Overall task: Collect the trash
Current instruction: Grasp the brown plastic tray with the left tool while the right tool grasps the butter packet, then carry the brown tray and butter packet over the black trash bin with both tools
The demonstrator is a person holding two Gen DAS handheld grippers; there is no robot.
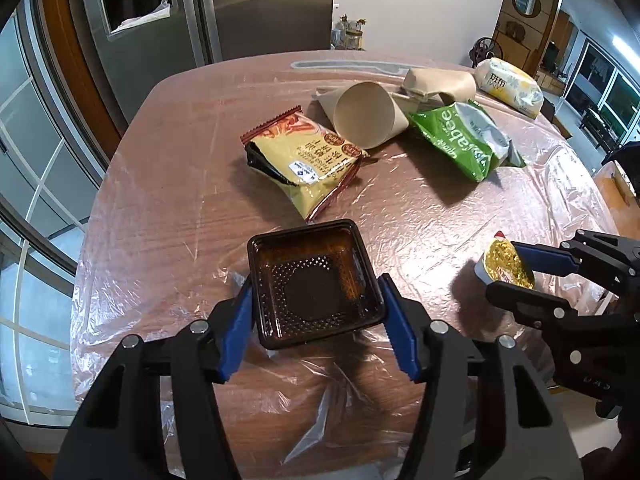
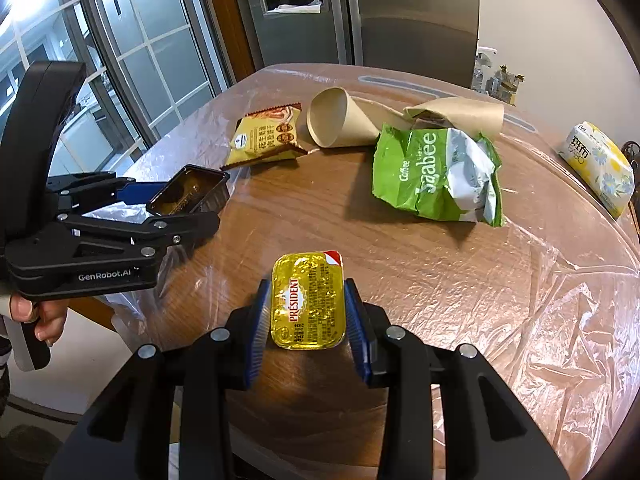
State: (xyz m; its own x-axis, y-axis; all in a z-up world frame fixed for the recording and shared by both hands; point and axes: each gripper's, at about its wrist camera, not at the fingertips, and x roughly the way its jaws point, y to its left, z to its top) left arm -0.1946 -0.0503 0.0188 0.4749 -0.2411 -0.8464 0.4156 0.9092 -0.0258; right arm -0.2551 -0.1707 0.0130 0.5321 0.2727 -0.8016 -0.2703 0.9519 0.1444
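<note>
So the wooden tabletop (image 1: 168, 240) under its wrinkly clear plastic sheet (image 2: 560, 320) fills most of both views, with a steel fridge (image 1: 264, 8) behind it at the top of the frame. Left gripper (image 1: 318, 312) sits bottom center of the left wrist view, jaws spread about as wide as the dark square plastic tray (image 1: 314, 284) and clamped on its two sides; the tray looks empty, just a dimpled brown floor with a round dark patch in the middle. Right gripper (image 2: 307, 310) is bottom center of its own view, jaws much narrower, pinching a small butter portion tub (image 2: 307, 304) by its long sides, gold PRESIDENT foil lid still sealed on top, so can't tell what's inside. In the left view that same tub shows at the right edge. Further back across the middle of the frame: a crumpled green Jagabee snack bag (image 2: 436, 176), torn open with the silver lining showing, a brown paper cone (image 2: 340, 120) lying on its side with the open mouth facing us, a yellow cookie wrapper (image 2: 266, 136) to its left, and a tissue pack (image 2: 600, 164) off at the right edge.
</note>
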